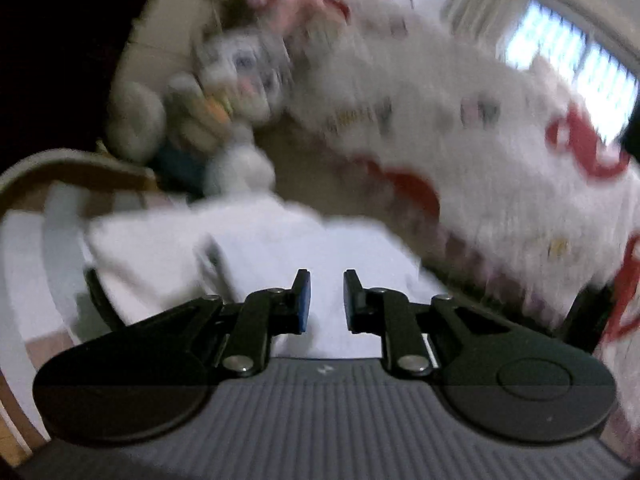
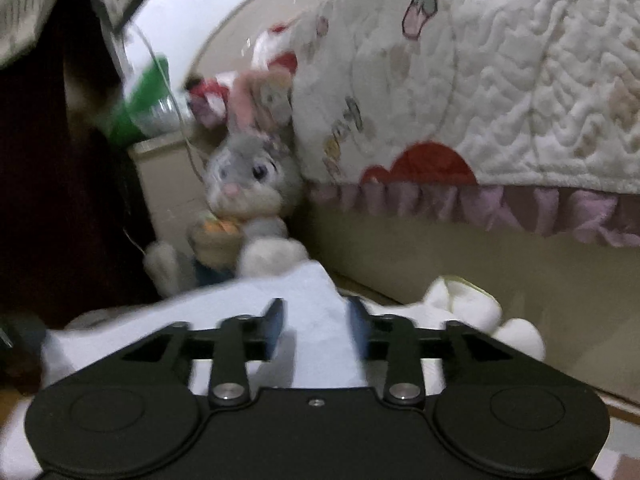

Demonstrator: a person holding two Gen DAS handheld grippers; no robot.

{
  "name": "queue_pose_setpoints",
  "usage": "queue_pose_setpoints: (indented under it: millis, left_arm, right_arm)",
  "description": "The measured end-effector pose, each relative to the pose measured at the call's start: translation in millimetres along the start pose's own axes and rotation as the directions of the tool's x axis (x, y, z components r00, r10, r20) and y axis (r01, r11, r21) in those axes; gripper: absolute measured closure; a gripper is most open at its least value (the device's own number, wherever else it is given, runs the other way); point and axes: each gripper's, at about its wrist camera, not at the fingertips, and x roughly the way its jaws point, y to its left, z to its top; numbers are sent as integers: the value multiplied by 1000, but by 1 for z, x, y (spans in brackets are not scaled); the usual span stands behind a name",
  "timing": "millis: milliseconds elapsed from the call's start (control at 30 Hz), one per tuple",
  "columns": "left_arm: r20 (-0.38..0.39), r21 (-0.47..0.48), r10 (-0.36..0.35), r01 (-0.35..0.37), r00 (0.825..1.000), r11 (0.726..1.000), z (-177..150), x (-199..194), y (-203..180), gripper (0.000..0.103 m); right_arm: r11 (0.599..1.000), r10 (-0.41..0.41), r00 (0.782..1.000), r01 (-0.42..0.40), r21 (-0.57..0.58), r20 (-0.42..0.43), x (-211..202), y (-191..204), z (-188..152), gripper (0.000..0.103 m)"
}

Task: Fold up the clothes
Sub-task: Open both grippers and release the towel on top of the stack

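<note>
A: Right gripper?
B: Jaws apart, straddling a raised ridge of the white garment, not pinching.
A: Left gripper?
B: Narrow gap, empty; cloth just ahead, stretching leftward. Beyond, 1 plush rabbit.

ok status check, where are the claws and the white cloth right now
Left claw open over white cloth, gripping nothing. Right claw open, cloth peak between its pads. Plush rabbit just beyond the cloth.

The left gripper stands narrowly parted and level, while the right gripper gapes wider.
</note>
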Motion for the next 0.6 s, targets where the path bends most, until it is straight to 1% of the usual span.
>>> queue_pose_setpoints:
  millis: [67,100,167,200,233,300,333,367,400,467,533,567,600]
  left_arm:
    - [-33,48,96,-94,995,994,-11,14,-5,86]
    - [-22,30,127,-126,992,992,-14,17,-4,88]
    - [2,-31,141,-141,990,990,-17,16,4,90]
    - [15,-40,155,-154,988,987,-17,15,7,90]
    - [36,-35,185,-184,982,982,-18,14,9,90]
    - [63,-7,277,-277,959,961,-20,11,13,90]
    - [70,2,319,-320,945,948,-23,9,16,90]
    - [63,-17,319,-319,946,948,-23,8,21,90]
    - [51,-46,305,-303,951,952,-22,7,28,90]
    - [33,-86,284,-280,958,956,-20,7,38,90]
    - [21,-99,278,-275,960,956,-18,9,42,90]
    - [18,-96,293,-290,956,952,-18,10,42,90]
    - [15,-91,314,-311,949,946,-18,12,41,85]
  right_arm:
    - [999,-25,999,24,-43,-22,3,3,-2,50]
    - [996,-43,998,40,-76,-37,6,4,-4,50]
    - [992,-78,996,73,-104,-48,13,0,-12,49]
    - [992,-89,995,84,-90,-48,16,-4,-15,42]
    - [996,-81,996,79,-40,-48,17,-12,-18,40]
    - [995,-35,998,40,88,-48,18,-31,-21,40]
    - [991,-20,999,26,134,-44,19,-38,-23,40]
    - [987,-13,999,20,157,-40,19,-41,-24,40]
    - [981,-2,999,9,193,-37,19,-44,-26,40]
    - [946,18,1000,-11,323,-20,19,-55,-28,41]
    - [885,36,999,-31,465,-2,15,-69,-30,41]
    - [845,45,999,-42,534,7,13,-76,-31,41]
    - [810,47,999,-46,584,14,9,-81,-31,41]
